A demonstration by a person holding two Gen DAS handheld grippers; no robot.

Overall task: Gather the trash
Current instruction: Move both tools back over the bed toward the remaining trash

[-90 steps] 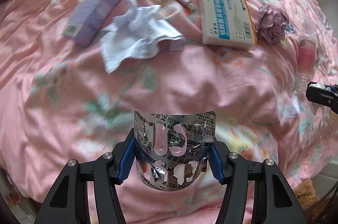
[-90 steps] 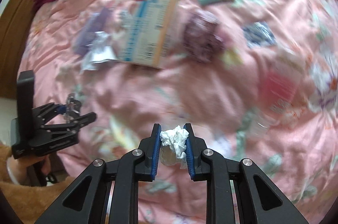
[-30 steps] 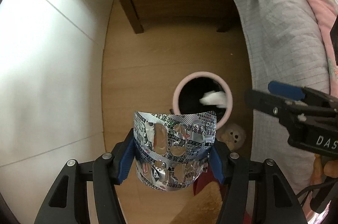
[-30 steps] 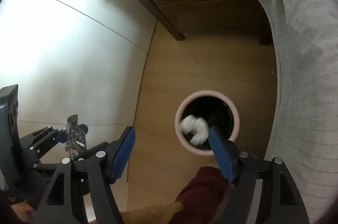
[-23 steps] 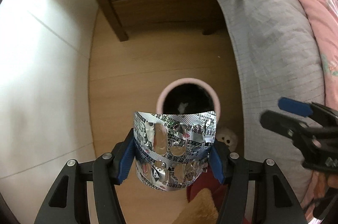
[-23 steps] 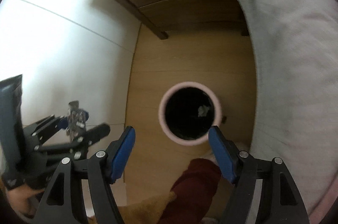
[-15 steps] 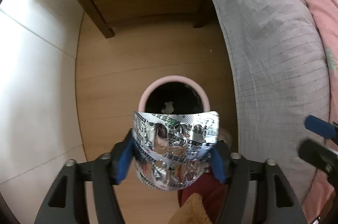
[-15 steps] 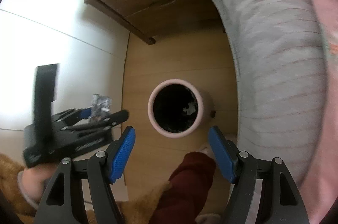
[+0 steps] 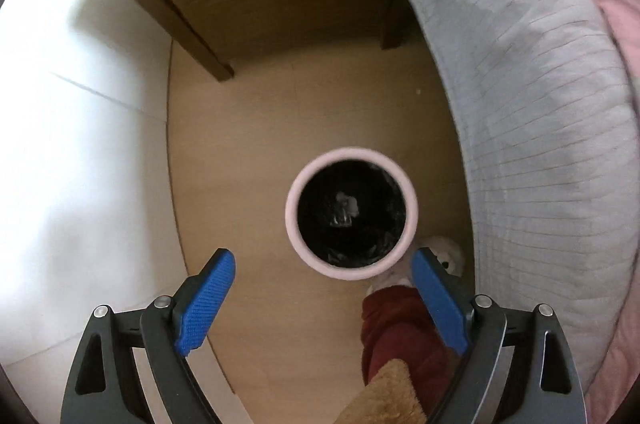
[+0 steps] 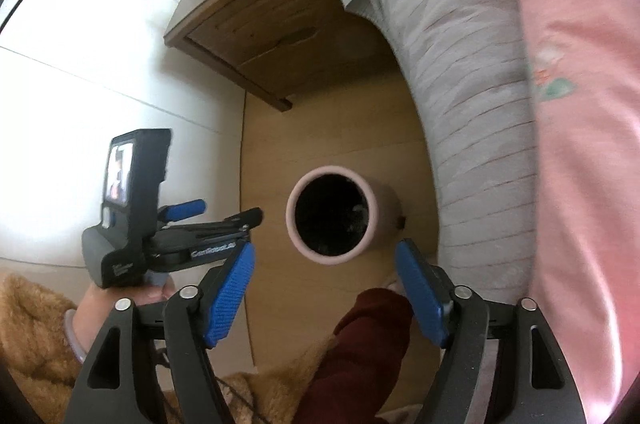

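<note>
Looking down into the bin [image 9: 352,214]: it sits on the floor right below and just ahead of my left gripper [image 9: 324,298], scraps at the bottom. My right gripper [image 10: 324,298] is a little further back. Both spread wide, holding nothing. Bed [image 9: 540,112] to my right.
</note>
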